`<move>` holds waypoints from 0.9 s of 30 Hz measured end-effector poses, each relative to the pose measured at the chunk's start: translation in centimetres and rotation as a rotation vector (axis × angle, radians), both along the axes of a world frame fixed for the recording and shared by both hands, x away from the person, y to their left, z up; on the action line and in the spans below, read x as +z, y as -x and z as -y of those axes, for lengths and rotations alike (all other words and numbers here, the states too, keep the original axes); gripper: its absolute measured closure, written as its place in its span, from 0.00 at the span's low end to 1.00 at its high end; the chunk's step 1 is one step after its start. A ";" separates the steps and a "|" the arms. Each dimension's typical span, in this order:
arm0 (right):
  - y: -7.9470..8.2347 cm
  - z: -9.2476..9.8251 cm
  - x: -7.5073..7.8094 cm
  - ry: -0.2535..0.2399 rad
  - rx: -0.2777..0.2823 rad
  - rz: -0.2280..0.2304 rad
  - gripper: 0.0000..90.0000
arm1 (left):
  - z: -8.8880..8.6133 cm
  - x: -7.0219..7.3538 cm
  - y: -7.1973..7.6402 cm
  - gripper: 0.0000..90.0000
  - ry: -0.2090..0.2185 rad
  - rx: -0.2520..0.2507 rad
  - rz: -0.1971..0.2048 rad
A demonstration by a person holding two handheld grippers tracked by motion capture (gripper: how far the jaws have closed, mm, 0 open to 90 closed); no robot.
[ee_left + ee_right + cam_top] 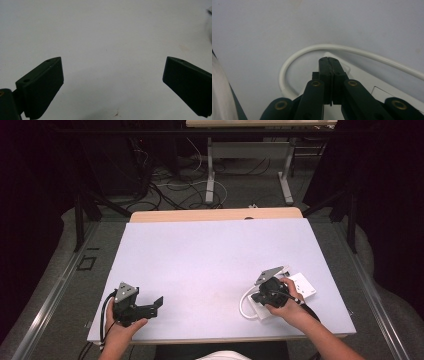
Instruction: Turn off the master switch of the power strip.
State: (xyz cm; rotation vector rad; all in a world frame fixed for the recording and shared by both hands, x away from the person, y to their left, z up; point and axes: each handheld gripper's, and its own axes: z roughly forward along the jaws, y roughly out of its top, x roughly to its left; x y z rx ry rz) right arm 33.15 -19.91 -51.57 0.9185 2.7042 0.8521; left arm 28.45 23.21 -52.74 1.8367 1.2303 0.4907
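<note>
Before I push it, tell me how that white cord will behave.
The white cord lies in a smooth loop, so it probably bends and springs back rather than sliding whole. It joins the white box, so pushing may tug that. Looks light.

A flat, pale lavender-grey rectangular table top [210, 265] carries a white plastic power strip [292, 292] at about four o'clock, its white round cord [244, 304] looping at its nine o'clock.

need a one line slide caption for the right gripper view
Right claw, jaws shut together, poised over the end of a white power strip whose white cable loops across the pale table.
</note>
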 end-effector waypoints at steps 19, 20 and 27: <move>0.0 0.2 0.5 -0.018 -0.022 0.020 0.97 | -0.1 0.0 0.1 0.04 0.000 0.006 0.004; 0.0 0.1 0.6 -0.014 -0.023 0.013 0.97 | -0.1 0.0 0.1 0.04 -0.001 0.005 0.004; 0.0 -0.1 0.7 0.000 -0.018 0.011 0.95 | -0.1 0.1 0.1 0.04 -0.002 0.002 0.002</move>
